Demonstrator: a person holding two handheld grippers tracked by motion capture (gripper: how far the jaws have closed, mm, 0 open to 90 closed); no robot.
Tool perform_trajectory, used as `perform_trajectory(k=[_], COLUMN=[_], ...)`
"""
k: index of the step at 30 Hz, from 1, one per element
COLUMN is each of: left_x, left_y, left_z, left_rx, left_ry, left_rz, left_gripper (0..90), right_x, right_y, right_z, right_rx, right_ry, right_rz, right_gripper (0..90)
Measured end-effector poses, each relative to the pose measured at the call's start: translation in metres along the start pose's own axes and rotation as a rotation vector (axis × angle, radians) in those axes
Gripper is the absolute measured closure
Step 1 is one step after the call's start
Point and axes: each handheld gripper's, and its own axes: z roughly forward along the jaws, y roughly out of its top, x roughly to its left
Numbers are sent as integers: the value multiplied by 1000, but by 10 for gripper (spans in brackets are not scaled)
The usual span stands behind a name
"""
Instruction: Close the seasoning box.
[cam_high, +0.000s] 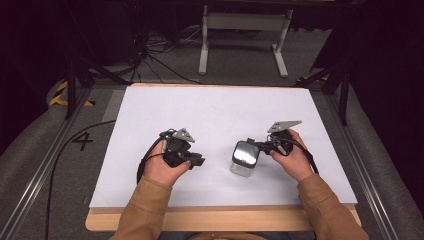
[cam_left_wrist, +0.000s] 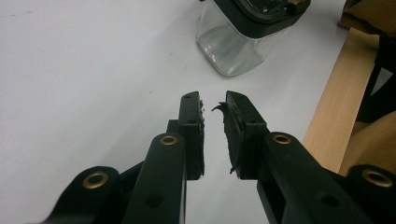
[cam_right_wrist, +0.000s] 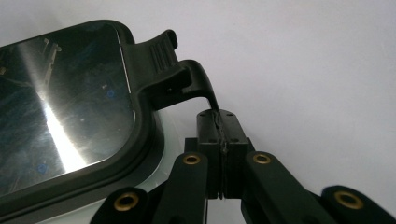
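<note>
White tabletop (cam_high: 210, 110), dark room behind; a clear jar (cam_high: 243, 161) with a black-rimmed lid (cam_right_wrist: 56, 121) sits right of centre. We've got the right gripper (cam_right_wrist: 219, 122) pinched on the lid's latch tab (cam_right_wrist: 187, 79), lid not off yet by our read. Our left gripper (cam_left_wrist: 212, 105) hangs slightly parted and empty, near the jar.

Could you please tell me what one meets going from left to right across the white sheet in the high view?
left hand → left gripper → clear container with a black-framed lid → right gripper at the lid's latch → right hand
</note>
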Motion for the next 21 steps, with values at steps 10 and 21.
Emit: perform_trajectory(k=[10, 21], left_x=[3, 3], left_y=[11, 23], left_z=[50, 105], left_rx=[-4, -14], left_ry=[-7, -3], left_rz=[23, 106], left_gripper=[874, 879], right_x=[-4, -12], right_y=[-6, -35], right_z=[-47, -105], right_rx=[-42, -103], right_ry=[-76, -174], right_rz=[18, 111], right_gripper=[900, 900])
